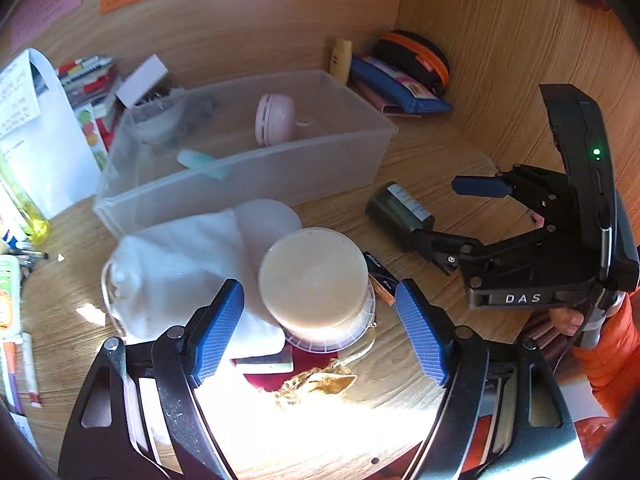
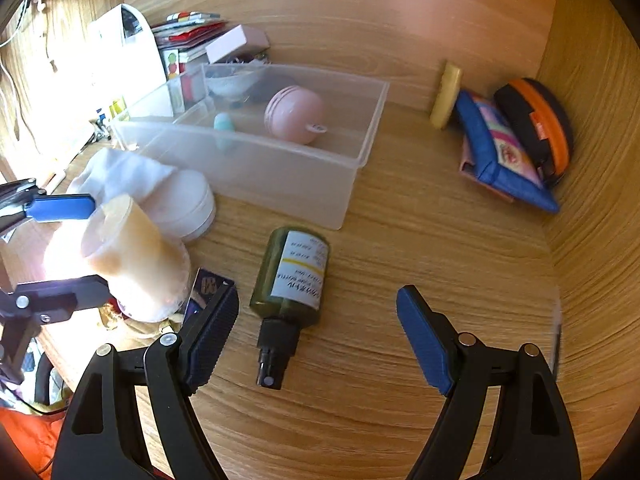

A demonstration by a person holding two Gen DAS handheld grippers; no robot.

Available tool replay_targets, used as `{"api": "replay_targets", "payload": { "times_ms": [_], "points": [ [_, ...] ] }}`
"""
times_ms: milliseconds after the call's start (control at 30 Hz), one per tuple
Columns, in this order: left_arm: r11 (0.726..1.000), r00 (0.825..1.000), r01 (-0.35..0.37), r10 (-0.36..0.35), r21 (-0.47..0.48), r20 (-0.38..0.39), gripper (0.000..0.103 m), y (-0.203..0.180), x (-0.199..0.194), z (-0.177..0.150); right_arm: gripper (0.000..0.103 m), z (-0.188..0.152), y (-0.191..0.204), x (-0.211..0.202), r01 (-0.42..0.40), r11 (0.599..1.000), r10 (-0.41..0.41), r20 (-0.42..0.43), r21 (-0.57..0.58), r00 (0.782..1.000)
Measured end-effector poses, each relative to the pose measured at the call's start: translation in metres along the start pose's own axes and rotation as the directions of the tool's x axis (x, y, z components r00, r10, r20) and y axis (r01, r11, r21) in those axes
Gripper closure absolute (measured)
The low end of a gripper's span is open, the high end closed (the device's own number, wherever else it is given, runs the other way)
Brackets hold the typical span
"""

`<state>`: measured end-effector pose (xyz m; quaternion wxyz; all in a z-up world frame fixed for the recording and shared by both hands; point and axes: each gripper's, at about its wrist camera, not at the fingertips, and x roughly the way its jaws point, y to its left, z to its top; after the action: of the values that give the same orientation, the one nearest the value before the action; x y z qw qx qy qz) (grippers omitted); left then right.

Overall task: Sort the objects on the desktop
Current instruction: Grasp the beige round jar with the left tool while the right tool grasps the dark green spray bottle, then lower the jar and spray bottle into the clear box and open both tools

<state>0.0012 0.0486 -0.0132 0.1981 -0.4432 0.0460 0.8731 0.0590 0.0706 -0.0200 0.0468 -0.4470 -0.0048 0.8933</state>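
Left gripper (image 1: 320, 320) fingers spread, empty — above cream jar (image 1: 314, 278) | right gripper (image 2: 318, 334) fingers spread over green spray bottle (image 2: 290, 276) lying on surface | advice — straddle squarely, close gently, carry to clear bin (image 2: 352, 168).

"DAS" on right gripper (image 1: 452, 226) body

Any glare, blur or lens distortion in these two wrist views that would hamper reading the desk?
Left wrist view: sunlight blows out the desk near the left gripper and washes the white cloth. Right wrist view: the left side is overexposed, bleaching the cream jar; the green spray bottle stays readable. Both views: strong fisheye bending and dark corners.
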Motion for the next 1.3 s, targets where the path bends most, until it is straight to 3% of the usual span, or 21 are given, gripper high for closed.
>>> {"api": "replay_targets", "payload": {
  "times_ms": [333,400,500,600,733,900,1300],
  "points": [
    [1.0,1.0,0.001,-0.002,-0.023,-0.015,0.025,0.001,0.024,0.003,0.026,0.007,-0.005,0.024,-0.051,0.999,0.05,-0.034,-0.018,0.998],
    [1.0,1.0,-0.013,0.013,-0.021,-0.001,0.032,0.0,0.024,0.003,0.027,0.008,-0.006,0.028,-0.062,0.998,0.062,-0.037,-0.012,0.997],
    [1.0,1.0,0.002,-0.002,-0.026,0.001,0.045,0.001,0.026,0.002,0.035,0.01,-0.006,0.032,-0.065,0.998,0.064,-0.044,-0.013,0.997],
    [0.999,1.0,-0.013,0.014,-0.033,0.004,0.046,-0.001,0.025,0.004,0.043,0.01,-0.007,0.036,-0.072,0.997,0.072,-0.053,-0.01,0.996],
    [0.999,1.0,-0.015,0.015,-0.039,0.002,0.046,-0.001,0.026,0.006,0.062,0.008,-0.008,0.04,-0.087,0.996,0.087,-0.056,-0.006,0.995],
    [0.999,1.0,-0.004,0.004,-0.049,0.017,0.046,-0.001,0.022,0.01,0.063,0.004,-0.012,0.029,-0.091,0.996,0.091,-0.005,0.006,0.996],
    [0.997,0.991,-0.016,0.026,-0.074,0.133,0.046,0.005,-0.01,0.033,0.064,0.015,-0.019,-0.023,-0.065,0.998,0.064,0.121,0.002,0.991]
  ]
}}
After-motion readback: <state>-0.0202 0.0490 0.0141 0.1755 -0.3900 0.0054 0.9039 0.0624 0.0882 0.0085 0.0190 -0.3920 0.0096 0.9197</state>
